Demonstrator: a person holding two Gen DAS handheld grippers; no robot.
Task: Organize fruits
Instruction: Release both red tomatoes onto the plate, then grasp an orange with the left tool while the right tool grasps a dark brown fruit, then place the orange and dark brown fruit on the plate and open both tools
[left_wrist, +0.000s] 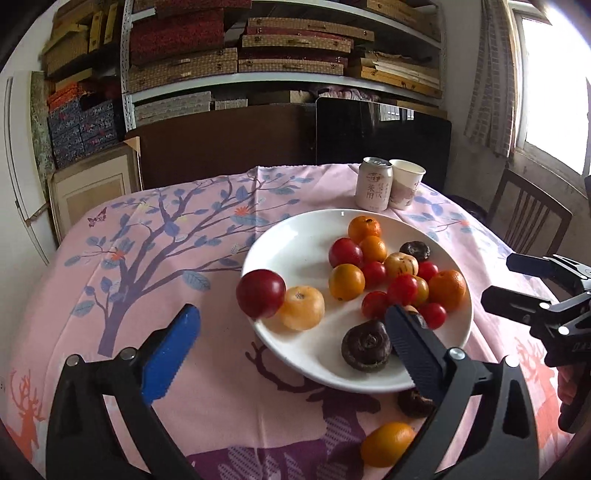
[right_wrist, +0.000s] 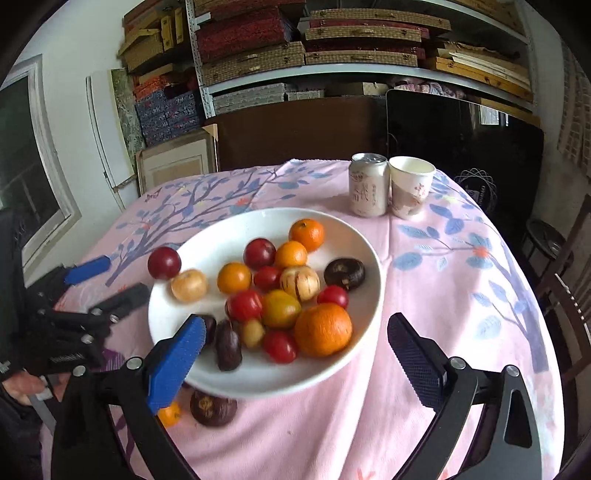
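While the left wrist view looks down along the left hand-held gripper (left_wrist: 291, 325), its blue and black fingers stand wide apart and hold nothing. Between and beyond them sits a white plate (left_wrist: 295, 243) on a table (left_wrist: 147, 258) covered by a pink cloth with a tree pattern. Oranges, small tomatoes and dark round fruits are heaped on the plate's right half, and a red plum (left_wrist: 260, 293) sits at the plate's left rim, touching a pale peeled orange (left_wrist: 301, 308). Off the plate, close to the camera, lie an orange (left_wrist: 386, 443) and a dark fruit (left_wrist: 413, 402). A drink can (left_wrist: 373, 183) and a paper cup (left_wrist: 406, 183) stand together behind the plate. From the right wrist view, the right hand-held gripper (right_wrist: 295, 343) is likewise spread wide and empty, over the plate's near edge. The same two stray fruits lie just under that near rim, partly hidden by the blue finger. Most fruit looks gathered already; the step in hand seems to be a pause between placements. Next, one gripper would need to lower over a stray fruit, close on it gently and lift it onto the plate.
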